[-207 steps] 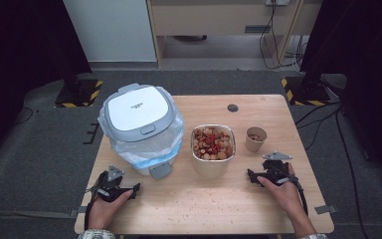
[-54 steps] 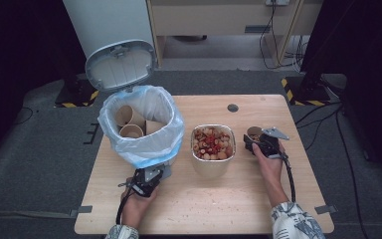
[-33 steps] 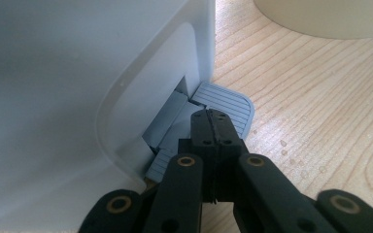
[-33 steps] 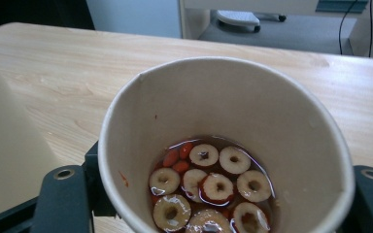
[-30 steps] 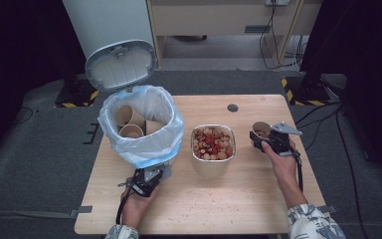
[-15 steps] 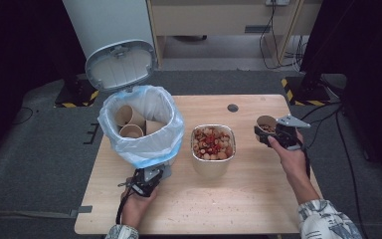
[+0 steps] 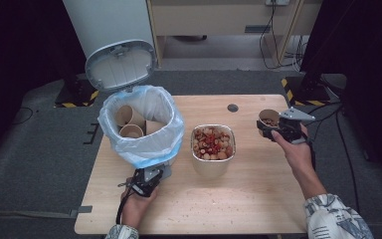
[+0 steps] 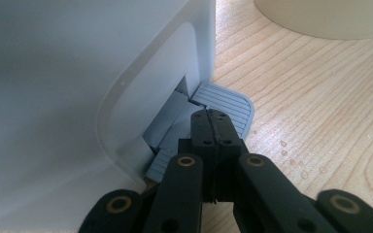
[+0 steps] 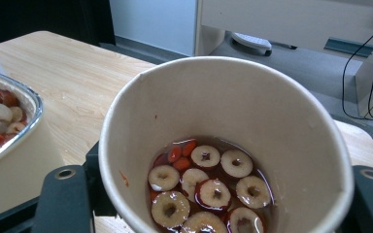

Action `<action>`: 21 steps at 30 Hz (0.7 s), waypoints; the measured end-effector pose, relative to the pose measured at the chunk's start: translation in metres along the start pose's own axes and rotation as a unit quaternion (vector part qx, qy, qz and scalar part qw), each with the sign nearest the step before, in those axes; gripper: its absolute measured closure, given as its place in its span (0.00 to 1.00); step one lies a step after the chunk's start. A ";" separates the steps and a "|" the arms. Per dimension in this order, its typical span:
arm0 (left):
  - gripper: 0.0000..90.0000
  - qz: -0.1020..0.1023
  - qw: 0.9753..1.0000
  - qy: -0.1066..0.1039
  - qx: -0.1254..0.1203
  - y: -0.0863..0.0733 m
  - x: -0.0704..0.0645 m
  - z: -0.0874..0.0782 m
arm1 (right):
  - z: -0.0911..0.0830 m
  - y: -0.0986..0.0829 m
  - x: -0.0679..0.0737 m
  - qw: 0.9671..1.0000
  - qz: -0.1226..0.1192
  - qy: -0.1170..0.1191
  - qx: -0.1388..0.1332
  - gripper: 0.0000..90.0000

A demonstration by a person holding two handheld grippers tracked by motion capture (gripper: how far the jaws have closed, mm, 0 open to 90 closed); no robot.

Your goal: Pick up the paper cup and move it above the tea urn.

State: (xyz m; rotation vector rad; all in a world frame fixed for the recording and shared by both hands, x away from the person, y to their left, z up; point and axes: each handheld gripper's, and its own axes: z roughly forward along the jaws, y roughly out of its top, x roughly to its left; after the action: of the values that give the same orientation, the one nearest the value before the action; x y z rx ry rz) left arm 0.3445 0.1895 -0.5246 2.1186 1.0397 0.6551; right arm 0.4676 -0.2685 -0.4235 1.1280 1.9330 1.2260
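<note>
text: none legible — labels: none | brands, numbers, signs: none

Cup (image 9: 228, 145): base cut off by lower edge. Pedal (image 8: 223, 104): partly hidden under closed left gripper (image 8: 212, 127) jaws.

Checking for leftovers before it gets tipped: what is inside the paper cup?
The paper cup holds reddish liquid with sliced fruit rings and red berries; the bottom beneath them is hidden.

A foil tray (image 7: 213, 164) of mixed fruit sits mid-table (image 7: 258, 209).
</note>
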 end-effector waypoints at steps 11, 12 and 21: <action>1.00 0.000 1.000 -0.001 0.000 0.000 0.000 0.000 | -0.002 0.018 0.002 0.999 -0.029 0.012 -0.004 0.33; 1.00 0.000 1.000 -0.001 0.000 0.000 0.000 0.000 | -0.001 0.019 0.002 0.999 -0.032 0.012 -0.005 0.33; 1.00 -0.003 1.000 -0.001 0.000 0.000 0.000 0.000 | 0.000 0.030 0.004 0.999 -0.042 0.022 -0.002 0.33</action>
State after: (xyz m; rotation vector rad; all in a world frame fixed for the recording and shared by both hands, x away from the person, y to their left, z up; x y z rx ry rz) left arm 0.3445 0.1898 -0.5245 2.1162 1.0443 0.6504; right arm 0.4757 -0.2584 -0.3964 1.0159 1.9884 1.2191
